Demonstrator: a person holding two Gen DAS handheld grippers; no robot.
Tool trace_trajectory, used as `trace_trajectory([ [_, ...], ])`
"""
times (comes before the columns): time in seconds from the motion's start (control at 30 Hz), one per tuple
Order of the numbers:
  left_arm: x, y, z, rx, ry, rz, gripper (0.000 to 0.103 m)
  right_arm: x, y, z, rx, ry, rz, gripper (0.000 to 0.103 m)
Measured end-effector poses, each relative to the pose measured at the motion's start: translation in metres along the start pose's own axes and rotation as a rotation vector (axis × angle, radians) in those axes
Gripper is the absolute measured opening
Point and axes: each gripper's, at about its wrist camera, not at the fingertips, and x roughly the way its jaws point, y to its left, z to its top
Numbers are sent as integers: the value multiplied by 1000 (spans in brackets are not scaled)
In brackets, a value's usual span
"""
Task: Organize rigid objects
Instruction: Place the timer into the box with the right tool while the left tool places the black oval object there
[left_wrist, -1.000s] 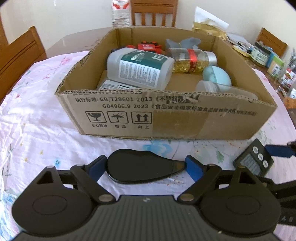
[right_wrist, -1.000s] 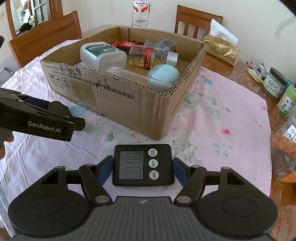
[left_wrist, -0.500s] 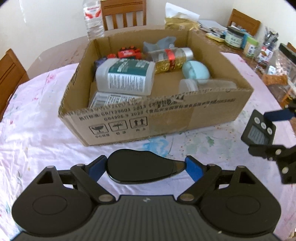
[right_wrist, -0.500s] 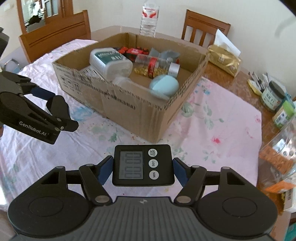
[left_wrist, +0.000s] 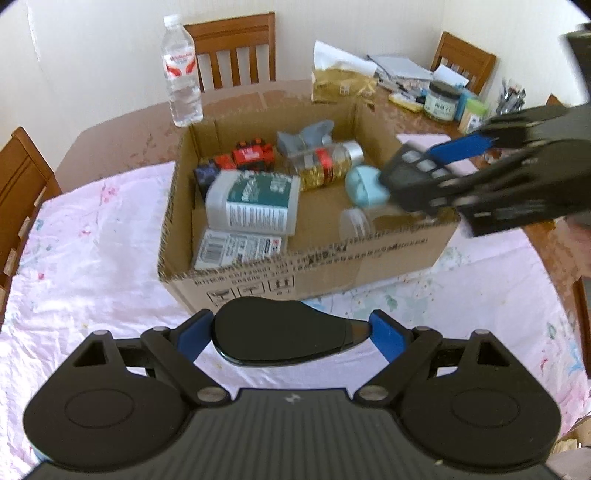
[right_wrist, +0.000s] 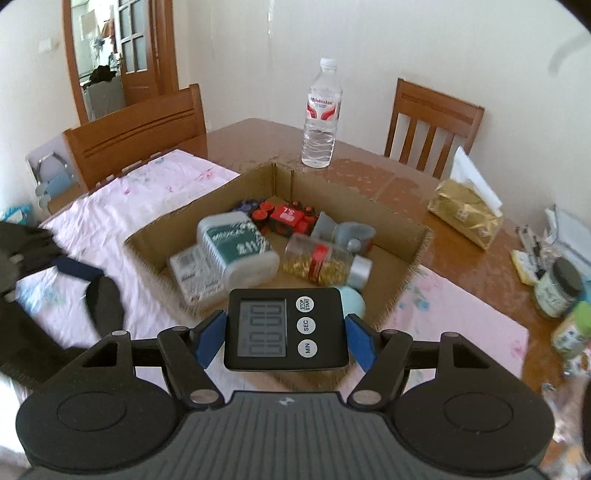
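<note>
My left gripper (left_wrist: 291, 332) is shut on a black oval object (left_wrist: 280, 334) and holds it above the tablecloth, in front of the cardboard box (left_wrist: 332, 258). My right gripper (right_wrist: 286, 330) is shut on a black digital timer (right_wrist: 286, 328) and holds it over the box's near right corner (right_wrist: 406, 280); the timer also shows in the left wrist view (left_wrist: 413, 177). In the box lie a white bottle with a green label (left_wrist: 255, 201), a jar of yellow capsules (left_wrist: 325, 164), a light blue round object (left_wrist: 365, 184), a red toy (left_wrist: 253, 153) and a flat white packet (left_wrist: 236, 249).
A water bottle (right_wrist: 320, 114) stands behind the box. A gold tissue pack (right_wrist: 465, 214) and jars (right_wrist: 557, 291) sit on the bare wooden table at the right. Wooden chairs (right_wrist: 136, 136) surround the table. A pink floral cloth (left_wrist: 85, 258) covers the near part.
Both grippers have risen with their objects. The right gripper carried the timer from the cloth in front of the box to above the box's right corner.
</note>
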Motion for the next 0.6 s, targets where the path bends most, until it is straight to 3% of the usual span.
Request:
trace_trajectory([
  [0.17,-6,3,11,-1,-36,20,90,28,-4,7,19,40,14,75],
  [0.33,-3,9,22,-1,-59,36,90,19,-2,7,44,4,22,103],
  [0.6,17,22,45,-12,-67,59,90,-8,-2,-1,98,-21,-40,103],
])
